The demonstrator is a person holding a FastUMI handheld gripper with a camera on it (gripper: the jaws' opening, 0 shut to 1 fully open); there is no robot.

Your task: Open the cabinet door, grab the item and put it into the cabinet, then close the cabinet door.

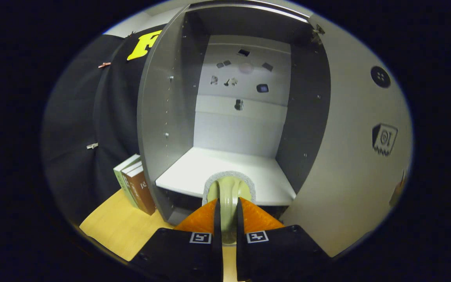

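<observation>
Gripper view: one gripper (228,219), fingers clamped on one pale green brush (228,196), held before one open cabinet (225,172); three books (135,184) beside it, spine text illegible.

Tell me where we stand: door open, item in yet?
Done: the cabinet door stands wide open, baring the white shelf. In hand: the hand-held gripper is shut on the pale green item, held at the shelf's front edge, not yet inside. Left: set it on the shelf, let go, back out, close the door.
</observation>
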